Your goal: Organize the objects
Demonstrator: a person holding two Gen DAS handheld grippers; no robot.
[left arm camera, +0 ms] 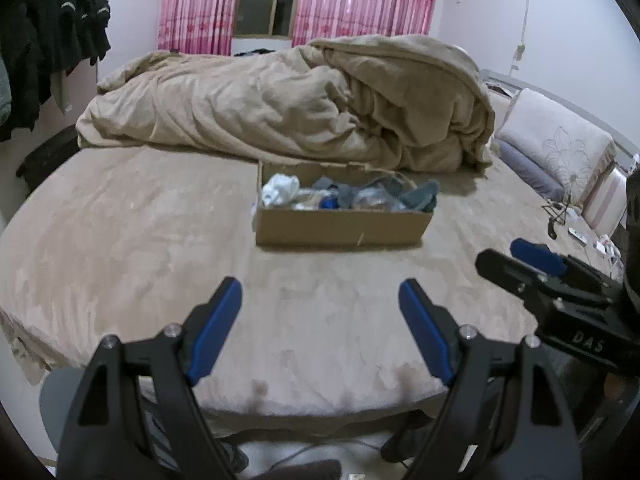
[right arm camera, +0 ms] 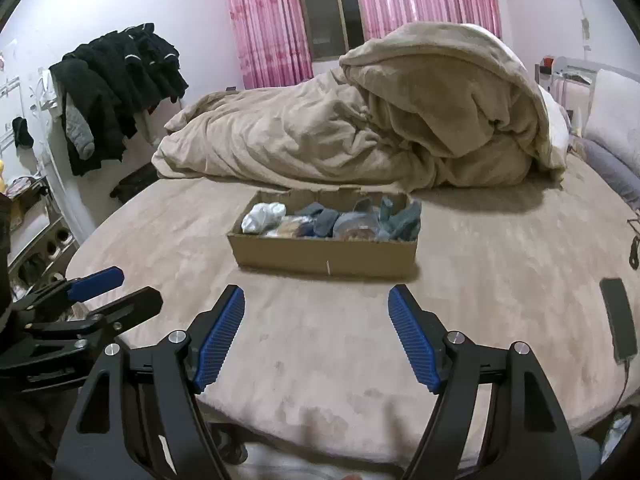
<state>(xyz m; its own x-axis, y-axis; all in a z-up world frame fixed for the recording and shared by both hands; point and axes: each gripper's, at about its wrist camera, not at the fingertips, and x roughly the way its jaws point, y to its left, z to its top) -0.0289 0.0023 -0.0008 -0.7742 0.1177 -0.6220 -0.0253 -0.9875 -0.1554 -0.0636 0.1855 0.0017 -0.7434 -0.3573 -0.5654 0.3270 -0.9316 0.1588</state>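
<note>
Left wrist view: the left gripper [left arm camera: 320, 300] is hovering over the near part of the bed [left arm camera: 120, 240] with its jaws spread wide and nothing between them; the cardboard box [left arm camera: 340, 232] is sitting ahead of it, well apart, just in front of the heaped beige duvet [left arm camera: 280, 104]. The box is holding a white crumpled item [left arm camera: 280, 188] at its left end, grey cloth pieces [left arm camera: 420, 198] toward its right end and a small blue object [left arm camera: 330, 202] between them. The right gripper [left arm camera: 520, 260] is entering from the right edge; whether it is parted cannot be told from this angle. Right wrist view: the right gripper [right arm camera: 316, 304] is likewise hanging over the bedspread, fingers wide apart and empty, pointing toward the box [right arm camera: 324, 258], whose contents are lying jumbled inside. The left gripper [right arm camera: 108, 284] is showing at the left edge, and a dark phone [right arm camera: 618, 320] is lying on the bed to the right. Judged step: the approach, with no item grasped as yet. The next move is probably calling for one gripper to be advancing over the box's near wall, descending onto a single soft item and closing on it without snagging its neighbours.
</note>
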